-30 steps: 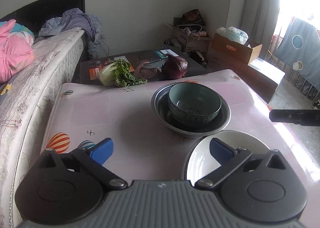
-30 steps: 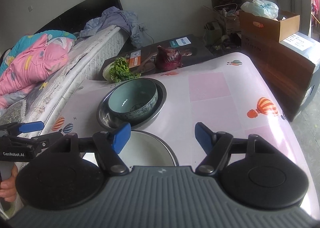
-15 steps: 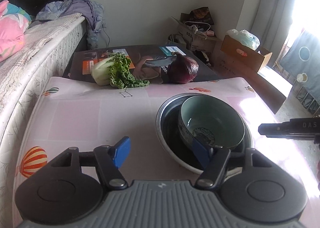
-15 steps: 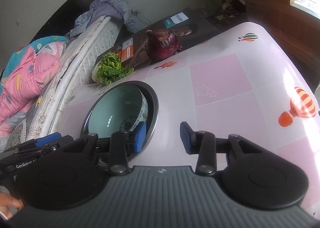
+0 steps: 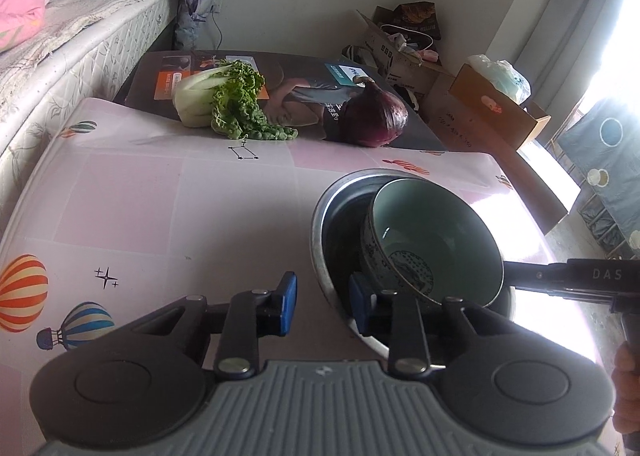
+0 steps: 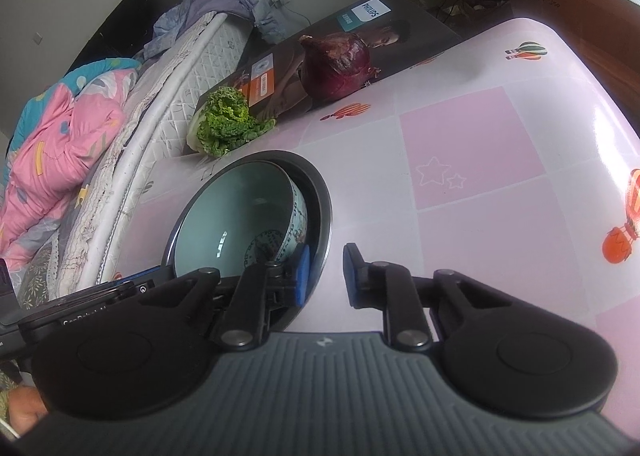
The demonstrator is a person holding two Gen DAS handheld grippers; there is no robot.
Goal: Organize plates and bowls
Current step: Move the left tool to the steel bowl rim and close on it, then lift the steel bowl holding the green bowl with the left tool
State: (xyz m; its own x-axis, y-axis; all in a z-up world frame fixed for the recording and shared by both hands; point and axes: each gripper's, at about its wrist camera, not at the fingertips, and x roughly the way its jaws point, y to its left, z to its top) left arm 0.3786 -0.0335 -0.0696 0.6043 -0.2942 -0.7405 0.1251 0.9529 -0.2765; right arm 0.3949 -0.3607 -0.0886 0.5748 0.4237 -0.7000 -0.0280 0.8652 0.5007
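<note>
While the bowl (image 5: 432, 248) sits tilted inside the basin (image 5: 340, 216) near the counter's (image 5: 160, 208) right edge, both sets of jaws stand partly open, straddling opposite basin rims and holding nothing. The left gripper (image 5: 322, 306) and right gripper (image 6: 325, 276) should pinch those thin rims; steel looks slick, the ceramic bowl fragile and loose. Gripper bodies hide the basin's near side.

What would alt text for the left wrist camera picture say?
An open left gripper straddles the near rim of a metal basin holding a tilted teal bowl on a pink balloon-print table. Behind lie leafy greens and a red onion.
</note>
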